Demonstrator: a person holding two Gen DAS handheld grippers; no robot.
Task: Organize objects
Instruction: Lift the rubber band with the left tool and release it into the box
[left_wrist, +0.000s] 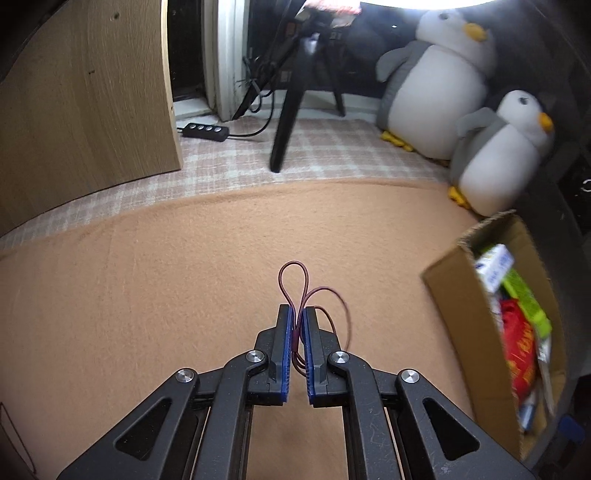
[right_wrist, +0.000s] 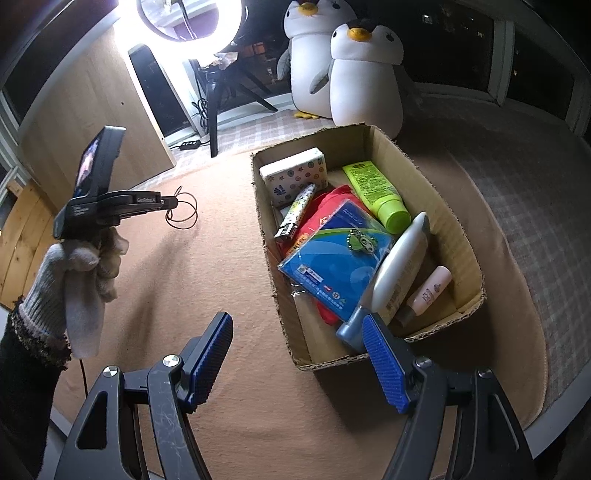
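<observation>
My left gripper (left_wrist: 298, 314) is shut on a thin dark-red hair tie (left_wrist: 293, 280), whose loops stick out past the fingertips above the orange blanket (left_wrist: 166, 277). In the right wrist view the left gripper (right_wrist: 173, 201) holds the hair tie (right_wrist: 183, 214) in the air, left of the cardboard box (right_wrist: 436, 192). The box (left_wrist: 461, 321) holds a tissue pack (right_wrist: 295, 175), a green tube (right_wrist: 376, 192), a blue packet (right_wrist: 340, 258), a white tube (right_wrist: 399, 269) and a pink tube (right_wrist: 432, 290). My right gripper (right_wrist: 299, 336) is open and empty above the box's near left corner.
Two plush penguins (right_wrist: 354, 70) stand behind the box. A ring light on a tripod (right_wrist: 212, 122) and a power strip (left_wrist: 205, 131) are at the back. A wooden panel (left_wrist: 81, 103) stands at the back left. The checked cover (right_wrist: 535, 206) lies right of the blanket.
</observation>
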